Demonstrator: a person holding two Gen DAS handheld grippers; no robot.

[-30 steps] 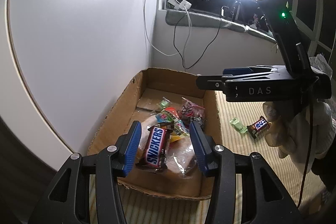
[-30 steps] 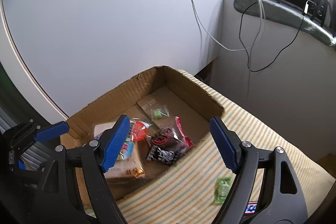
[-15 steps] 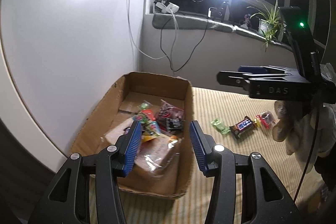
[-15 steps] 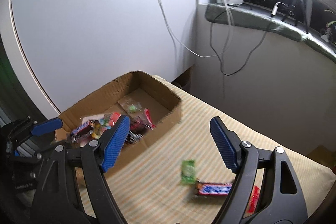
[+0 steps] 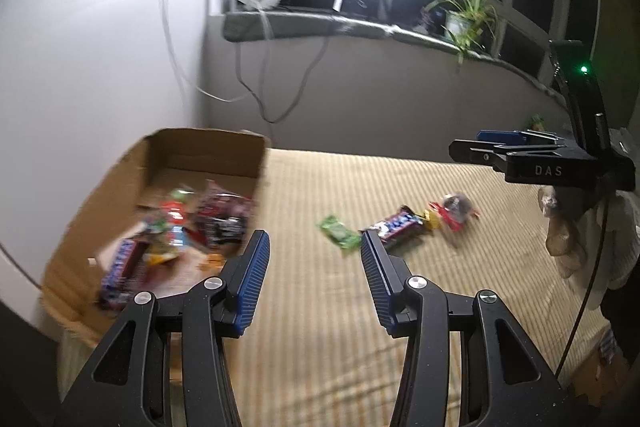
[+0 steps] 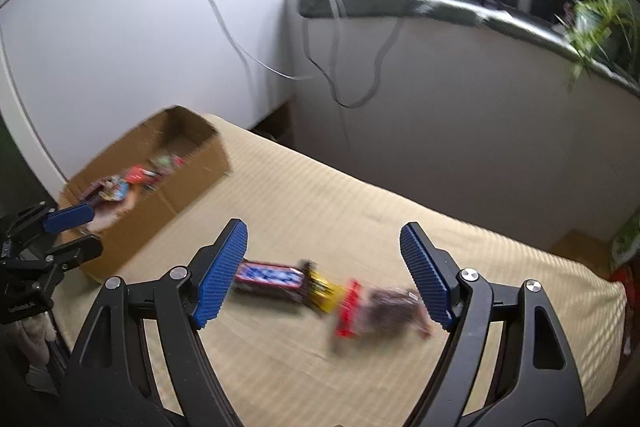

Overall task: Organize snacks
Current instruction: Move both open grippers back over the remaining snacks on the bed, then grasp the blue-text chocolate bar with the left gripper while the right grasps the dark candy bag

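Four loose snacks lie in a row on the striped cloth (image 5: 360,367) in the left wrist view: a green packet (image 5: 339,236), a blue bar (image 5: 396,225), a small yellow piece (image 5: 431,218) and a red-edged dark packet (image 5: 456,207). The left gripper (image 5: 314,267) hangs over the cloth with its jaws wide and nothing between them, the box (image 5: 208,151) of sorted snacks just to its left. The right gripper (image 5: 516,151) shows side-on at the far right, above the dark packet; from here I cannot tell its gap. In the right wrist view the right gripper (image 6: 324,273) is plainly wide and empty, and the bar (image 6: 269,277), yellow piece (image 6: 325,290) and dark packet (image 6: 384,311) lie between its fingers, touching end to end. The green packet is out of this view. The box (image 6: 160,195) sits well apart at left, with the left gripper (image 6: 70,231) beside it. The main risk, I judge, is that closeness: closing on the bar could catch the yellow piece too, or push the chain along the cloth. Both views are blurred by motion, so a hasty descent could miss the bar's middle and let it swing or drop short of the box.
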